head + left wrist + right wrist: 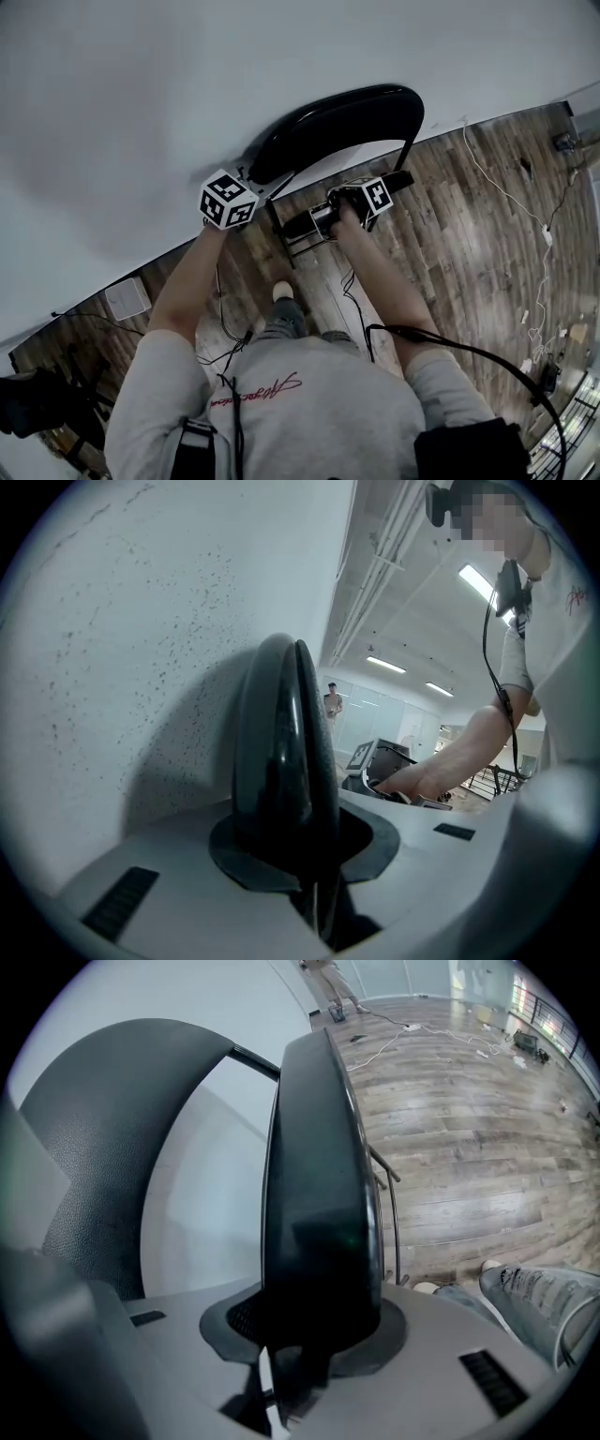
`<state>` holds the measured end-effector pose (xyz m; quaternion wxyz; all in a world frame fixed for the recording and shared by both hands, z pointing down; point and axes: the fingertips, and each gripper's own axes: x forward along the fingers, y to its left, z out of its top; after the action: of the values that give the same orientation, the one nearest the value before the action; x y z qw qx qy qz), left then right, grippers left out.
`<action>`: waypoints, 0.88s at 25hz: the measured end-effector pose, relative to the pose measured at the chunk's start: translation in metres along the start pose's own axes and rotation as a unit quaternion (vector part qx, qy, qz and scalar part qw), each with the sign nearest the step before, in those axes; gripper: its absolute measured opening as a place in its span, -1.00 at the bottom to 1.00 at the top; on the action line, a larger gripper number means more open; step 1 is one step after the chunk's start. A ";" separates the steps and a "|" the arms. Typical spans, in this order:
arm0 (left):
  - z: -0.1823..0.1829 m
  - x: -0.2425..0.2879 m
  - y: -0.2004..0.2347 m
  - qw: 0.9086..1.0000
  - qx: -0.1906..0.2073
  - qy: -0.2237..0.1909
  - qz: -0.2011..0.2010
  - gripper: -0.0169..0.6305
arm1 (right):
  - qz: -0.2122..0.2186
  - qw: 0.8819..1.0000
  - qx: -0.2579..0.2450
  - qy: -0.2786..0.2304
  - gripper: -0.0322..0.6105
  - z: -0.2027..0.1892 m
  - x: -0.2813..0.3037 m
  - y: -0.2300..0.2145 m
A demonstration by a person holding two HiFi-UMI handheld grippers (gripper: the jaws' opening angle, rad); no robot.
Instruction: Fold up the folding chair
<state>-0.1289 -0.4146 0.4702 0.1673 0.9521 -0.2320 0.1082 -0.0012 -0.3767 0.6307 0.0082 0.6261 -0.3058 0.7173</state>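
Note:
The black folding chair stands against the white wall, its curved backrest (337, 117) up top and its seat (305, 223) tipped up on edge below. My left gripper (246, 186) is shut on the backrest's left end, which shows edge-on between its jaws (281, 761). My right gripper (342, 208) is shut on the seat's edge (319, 1194), with the backrest (112, 1138) off to the left in the right gripper view. The left gripper (300, 855) and right gripper (309, 1335) both press on the dark padding. The right gripper (386, 769) also shows in the left gripper view.
A white wall (187, 84) rises right behind the chair. The floor is wood planks (469, 234) with white cables (511, 202) trailing to the right. A white box (127, 298) sits at the wall on the left. My shoe (282, 291) is just below the chair.

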 end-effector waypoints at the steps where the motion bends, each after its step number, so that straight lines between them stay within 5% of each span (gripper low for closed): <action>1: -0.001 -0.001 0.002 1.000 0.000 0.000 0.001 -0.70 | -0.005 1.000 -0.002 0.001 -0.48 0.000 0.002 0.002; 18: 0.002 0.000 0.005 1.000 0.021 -0.009 0.003 -0.70 | -0.003 1.000 -0.018 -0.024 -0.47 0.003 0.012 0.017; 22: -0.004 -0.004 0.007 0.998 0.037 -0.012 0.041 -0.60 | 0.016 0.996 -0.062 -0.062 -0.45 0.003 0.007 0.018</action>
<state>-0.1361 -0.4173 0.4742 0.1247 0.9485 -0.2686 0.1124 -0.0072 -0.3952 0.6294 0.0170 0.6629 -0.3597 0.6565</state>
